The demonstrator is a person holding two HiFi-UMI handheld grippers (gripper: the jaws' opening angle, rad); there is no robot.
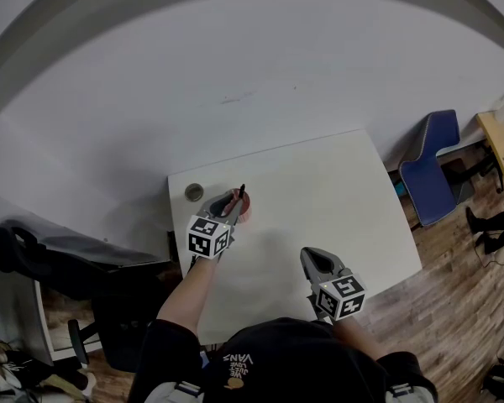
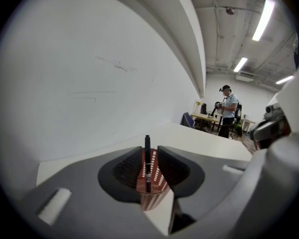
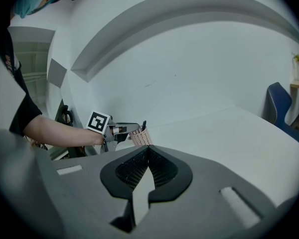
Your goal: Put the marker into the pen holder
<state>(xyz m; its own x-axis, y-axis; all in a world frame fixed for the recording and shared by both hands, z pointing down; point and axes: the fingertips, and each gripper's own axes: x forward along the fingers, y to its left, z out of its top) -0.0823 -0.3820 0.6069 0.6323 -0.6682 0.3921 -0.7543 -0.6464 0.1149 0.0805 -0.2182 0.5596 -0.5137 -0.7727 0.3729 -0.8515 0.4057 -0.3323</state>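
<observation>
Left gripper view has the slim black marker (image 2: pixel 147 144) standing upright, pinched between the two dark ribbed jaws of the left gripper (image 2: pixel 149 153), with the pinkish-red perforated pen holder (image 2: pixel 152 197) right behind and below it. From the right gripper view the marker's top pokes up over the holder's rim, so I'd guess its lower end is at the mouth or just inside, but honestly I can't tell how deep. That's the risky bit imo: if the jaws let go while the tip sits on the rim instead of inside, the marker tips over and rolls off across the white rectangular table (image 1: pixel 336 191). The holder also looks light and sits near the table's back-left corner, close to a small round grey disc (image 1: pixel 194 192), so pushing down off-centre or catching the rim with a jaw could knock it over or shove it towards the edge. A tilted marker could snag in one of those perforations too. The right gripper (image 3: pixel 148 150) is well apart near the front edge, jaws pressed together on nothing, so it isn't steadying the holder if it starts to slide.
</observation>
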